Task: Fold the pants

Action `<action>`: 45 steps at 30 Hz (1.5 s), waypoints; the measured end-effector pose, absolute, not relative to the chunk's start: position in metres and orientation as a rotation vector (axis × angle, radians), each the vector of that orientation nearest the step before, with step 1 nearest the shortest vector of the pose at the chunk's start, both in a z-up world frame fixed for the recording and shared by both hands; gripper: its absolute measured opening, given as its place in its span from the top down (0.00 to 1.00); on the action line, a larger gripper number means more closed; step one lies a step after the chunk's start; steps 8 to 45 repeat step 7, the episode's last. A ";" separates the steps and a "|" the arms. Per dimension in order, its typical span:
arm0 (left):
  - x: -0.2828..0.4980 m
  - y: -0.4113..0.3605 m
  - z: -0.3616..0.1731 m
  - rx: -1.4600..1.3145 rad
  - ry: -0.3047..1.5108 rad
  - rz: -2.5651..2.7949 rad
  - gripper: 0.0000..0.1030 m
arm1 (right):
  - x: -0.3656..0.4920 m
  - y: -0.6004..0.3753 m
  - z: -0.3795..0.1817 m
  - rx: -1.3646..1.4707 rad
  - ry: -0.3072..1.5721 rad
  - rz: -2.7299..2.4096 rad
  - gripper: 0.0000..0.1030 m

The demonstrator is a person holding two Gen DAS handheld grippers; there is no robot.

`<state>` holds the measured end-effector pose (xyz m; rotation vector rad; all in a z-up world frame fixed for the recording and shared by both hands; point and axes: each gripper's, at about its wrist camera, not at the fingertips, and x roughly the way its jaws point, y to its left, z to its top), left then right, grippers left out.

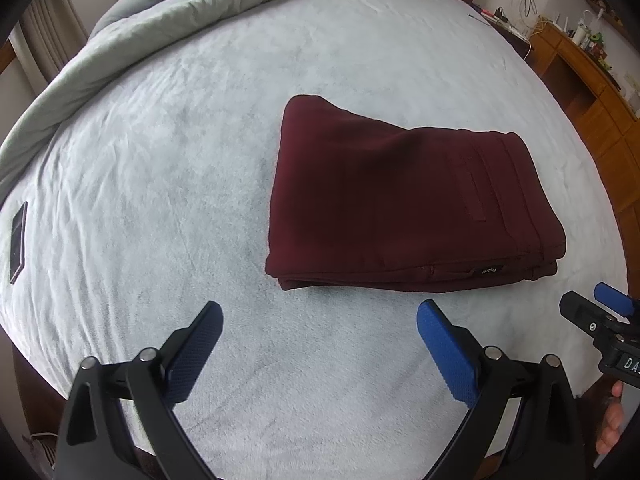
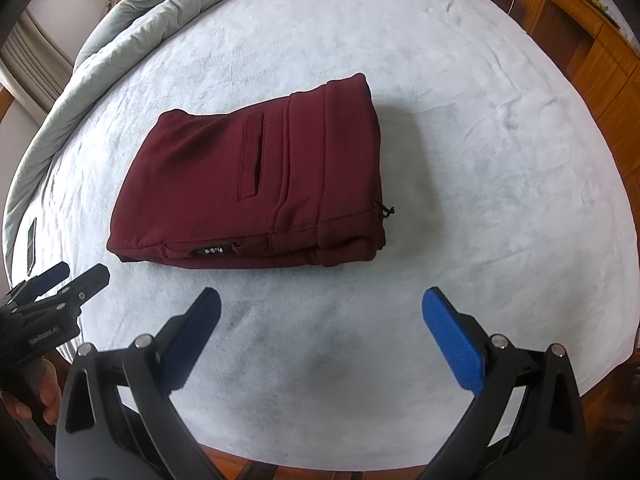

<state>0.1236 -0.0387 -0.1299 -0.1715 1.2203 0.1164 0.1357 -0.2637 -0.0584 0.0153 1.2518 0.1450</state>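
Observation:
The dark red pants (image 1: 404, 200) lie folded into a compact rectangle on the pale grey bed cover (image 1: 160, 160); a back pocket and a small black label face up. They also show in the right wrist view (image 2: 256, 184). My left gripper (image 1: 320, 312) is open and empty, held above the cover just in front of the pants. My right gripper (image 2: 322, 300) is open and empty, also in front of the pants. Each gripper shows at the edge of the other's view: the right one (image 1: 592, 312), the left one (image 2: 64, 280).
A crumpled grey-green duvet (image 1: 168, 8) lies along the far left of the bed. A dark phone (image 1: 18, 240) lies flat near the left edge. A wooden cabinet (image 1: 588, 84) with small items stands to the right of the bed.

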 end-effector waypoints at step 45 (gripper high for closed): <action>0.123 -0.038 -0.130 -0.161 1.228 0.111 0.05 | 0.136 -0.265 -0.058 0.022 1.250 0.145 0.03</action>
